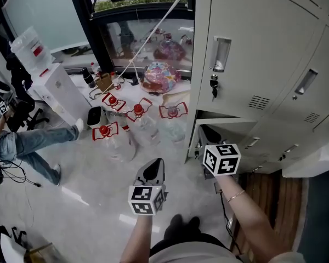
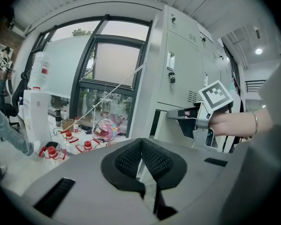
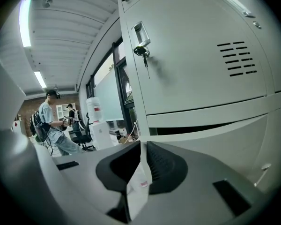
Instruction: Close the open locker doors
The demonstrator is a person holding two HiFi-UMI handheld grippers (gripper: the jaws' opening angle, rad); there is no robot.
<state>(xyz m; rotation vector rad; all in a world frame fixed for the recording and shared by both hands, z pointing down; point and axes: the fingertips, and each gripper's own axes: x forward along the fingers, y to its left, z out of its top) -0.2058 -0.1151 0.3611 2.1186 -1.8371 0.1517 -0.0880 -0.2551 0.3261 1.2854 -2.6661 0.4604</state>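
While my right gripper (image 1: 211,135) sits at the free edge of the open locker door (image 1: 226,123), low down at the left end of the locker bank (image 1: 263,15), its jaws stand narrow. They are pinched on the door's thin, pale sheet-metal edge. The pads (image 3: 166,165) are black, ribbed and rounded, and the metal between them is flat, smooth and matt grey-white.

My left gripper (image 1: 155,164) hangs over the floor (image 1: 88,196), well apart from the lockers. Its jaws are pressed together on nothing, and its mesh-textured pads (image 2: 126,161) meet in a single seam.

Above the open door is an upper door (image 1: 247,43), a plain painted panel. It has a recessed rectangular handle, a key (image 1: 213,86) hanging from the lock, and a block of short vent slots (image 1: 259,101). The floor is glossy and pale. On it lie clear water bottles (image 1: 105,130) with red caps and red handles, near a boxy white water dispenser (image 1: 57,89).

Only the right gripper view shows the door edge as a slim strip (image 3: 139,182) with a small red mark, running down between the pads. The head view gives just the door's top edge and my marker cube. The left gripper view alone shows my right gripper (image 2: 192,114) side-on, with the hand (image 2: 234,123) around it. People (image 3: 49,121) standing at the room's far end appear whole only in the right gripper view.
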